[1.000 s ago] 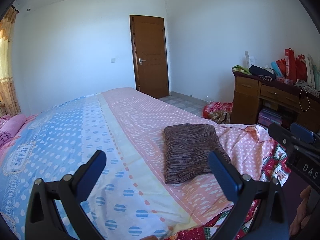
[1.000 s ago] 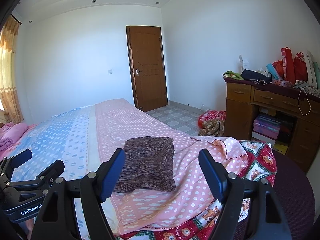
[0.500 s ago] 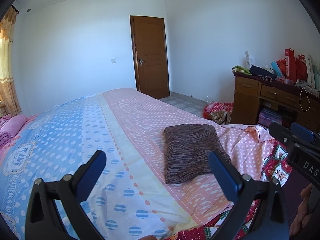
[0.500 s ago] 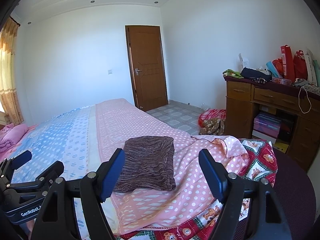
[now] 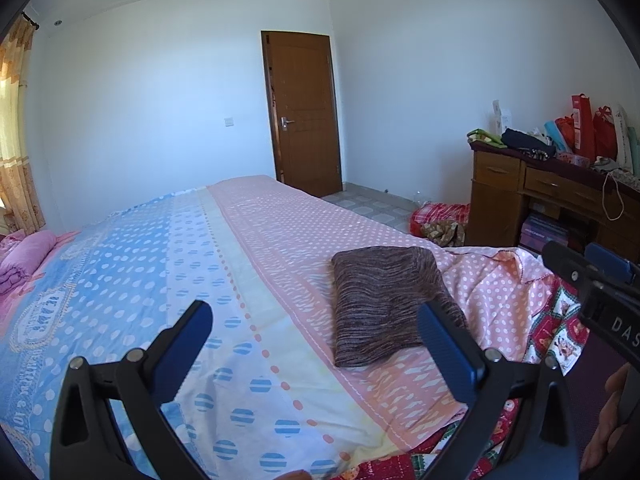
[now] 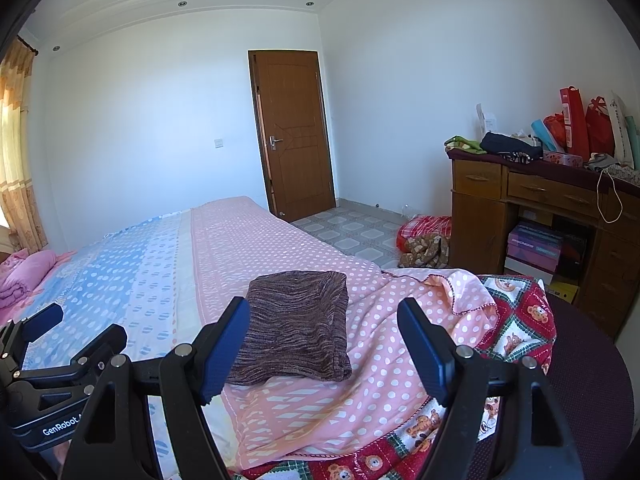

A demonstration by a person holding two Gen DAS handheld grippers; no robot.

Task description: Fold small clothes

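A brown striped knit garment (image 5: 384, 300) (image 6: 296, 328) lies folded into a flat rectangle on the pink dotted part of the bed sheet (image 5: 280, 240) (image 6: 248, 240). My left gripper (image 5: 316, 332) hovers above the bed's near end, open and empty, with the garment beyond its right finger. My right gripper (image 6: 324, 332) is also open and empty, held short of the garment, which shows between its fingers. Each gripper appears at the edge of the other's view.
A red patterned blanket (image 6: 516, 320) hangs over the bed's near right corner. A wooden desk (image 6: 532, 208) piled with bags and clothes stands at the right, a cloth heap (image 6: 424, 240) on the tiled floor beside it. Pink bedding (image 5: 24, 256) lies far left. A shut door (image 5: 304, 112) is behind.
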